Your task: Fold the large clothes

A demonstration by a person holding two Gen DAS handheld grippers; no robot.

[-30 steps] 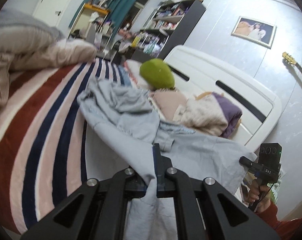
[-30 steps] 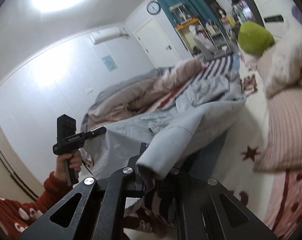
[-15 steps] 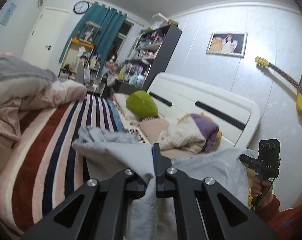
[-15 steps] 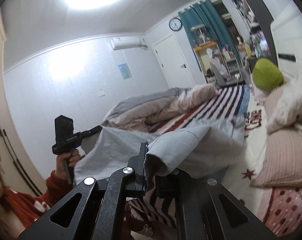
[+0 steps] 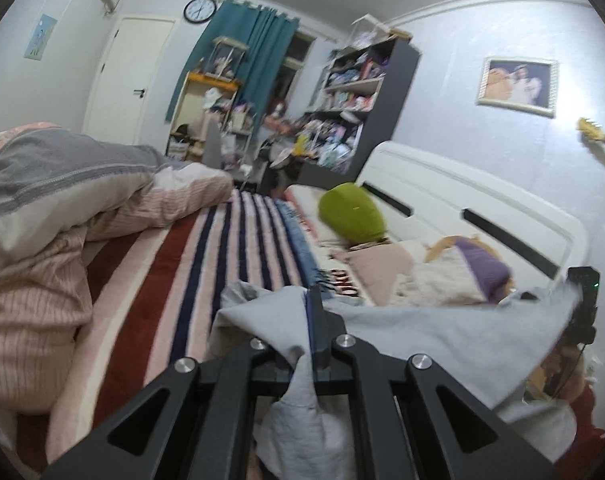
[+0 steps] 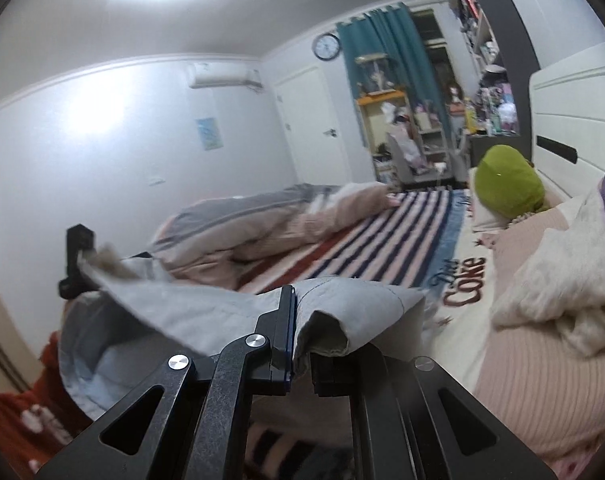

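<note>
Above striped bed, both grippers' jaws pinch grey garment; its lower part hidden.

Left tool clamping grey garment (stretched taut), striped blanket beyond

In the left wrist view, the striped red, navy and pink bedspread lies bare through the frame's middle, offering open passage. A bunched pink and grey duvet blocks the left side. At centre right, a round green plush cushion, a cream and purple fleece bundle and the white slotted headboard close off that way.
</note>
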